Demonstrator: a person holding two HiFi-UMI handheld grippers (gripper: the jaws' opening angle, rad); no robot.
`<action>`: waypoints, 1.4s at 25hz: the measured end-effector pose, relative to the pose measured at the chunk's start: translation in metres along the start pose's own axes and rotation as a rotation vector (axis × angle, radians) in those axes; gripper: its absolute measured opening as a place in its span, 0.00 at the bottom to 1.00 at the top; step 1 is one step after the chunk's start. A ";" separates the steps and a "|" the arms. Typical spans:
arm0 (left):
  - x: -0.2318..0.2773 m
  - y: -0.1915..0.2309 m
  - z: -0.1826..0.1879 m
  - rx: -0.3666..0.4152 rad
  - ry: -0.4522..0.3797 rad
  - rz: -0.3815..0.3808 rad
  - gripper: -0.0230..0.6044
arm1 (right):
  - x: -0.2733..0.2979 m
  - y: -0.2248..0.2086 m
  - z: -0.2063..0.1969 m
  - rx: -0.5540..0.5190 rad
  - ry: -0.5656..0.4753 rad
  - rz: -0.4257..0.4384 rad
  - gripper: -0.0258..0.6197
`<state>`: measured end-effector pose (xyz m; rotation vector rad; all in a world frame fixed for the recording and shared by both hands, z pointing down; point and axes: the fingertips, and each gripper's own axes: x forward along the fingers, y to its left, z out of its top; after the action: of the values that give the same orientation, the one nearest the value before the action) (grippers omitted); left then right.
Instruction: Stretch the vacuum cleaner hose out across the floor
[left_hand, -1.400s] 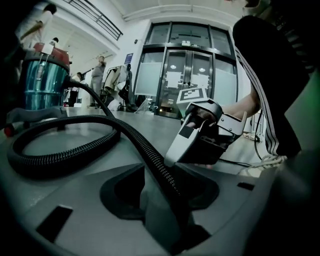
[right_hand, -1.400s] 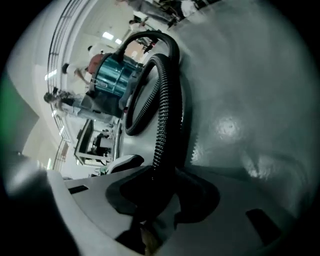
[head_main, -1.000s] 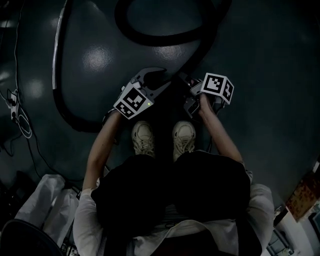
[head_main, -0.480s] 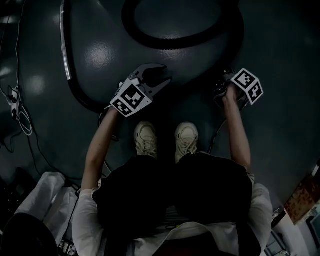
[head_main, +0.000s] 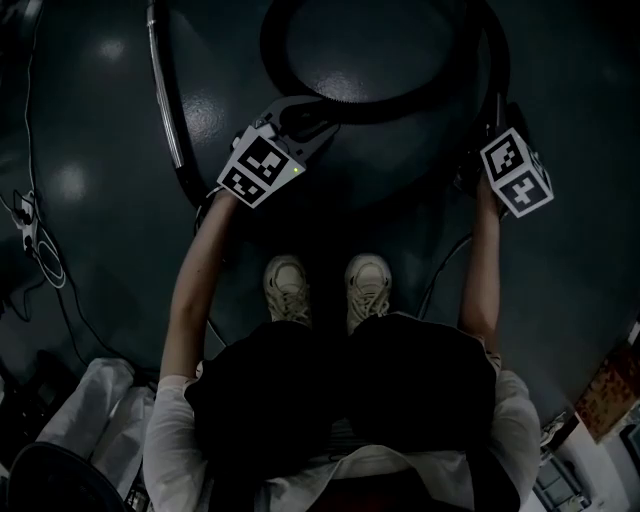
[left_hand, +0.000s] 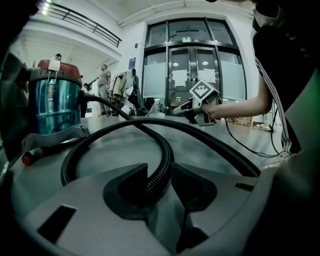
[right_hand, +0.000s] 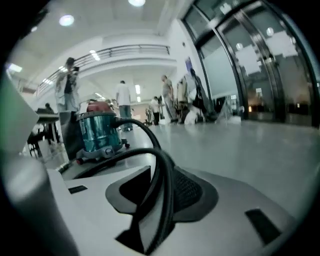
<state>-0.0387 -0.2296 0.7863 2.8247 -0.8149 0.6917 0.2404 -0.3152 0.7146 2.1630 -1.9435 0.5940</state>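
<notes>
The black ribbed vacuum hose (head_main: 380, 105) lies in a loop on the dark floor ahead of my feet. My left gripper (head_main: 305, 120) holds the loop's near left side; in the left gripper view the hose (left_hand: 162, 160) runs up between the two pads. My right gripper (head_main: 492, 125), with its marker cube, is at the loop's right side and is shut on the hose (right_hand: 162, 170). The teal canister vacuum (left_hand: 50, 100) stands beyond the hose and shows in the right gripper view too (right_hand: 100, 132). The metal wand (head_main: 165, 100) lies at the left.
Thin cables (head_main: 35, 235) trail over the floor at the far left, and another cable (head_main: 440, 270) runs by my right foot. White bags (head_main: 90, 400) sit at the lower left. People (right_hand: 122, 102) stand far off, and glass doors (left_hand: 200, 65) close the hall.
My right gripper has swung from beside the left one far out to the right and forward, taking the hose along. The left gripper has moved forward a little. The loop is wider.
</notes>
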 end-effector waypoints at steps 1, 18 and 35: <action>0.004 -0.001 -0.003 0.004 0.013 -0.007 0.28 | -0.006 -0.004 0.012 -0.088 -0.059 -0.023 0.28; -0.115 0.082 -0.032 -0.313 -0.210 0.399 0.28 | 0.006 0.377 -0.167 -0.713 0.600 1.074 0.28; -0.163 0.112 -0.042 -0.252 -0.182 0.557 0.28 | -0.218 0.366 -0.289 -1.279 0.765 1.763 0.31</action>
<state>-0.2375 -0.2372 0.7474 2.4602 -1.6236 0.3475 -0.1851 -0.0537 0.8398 -0.6547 -2.0804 0.0752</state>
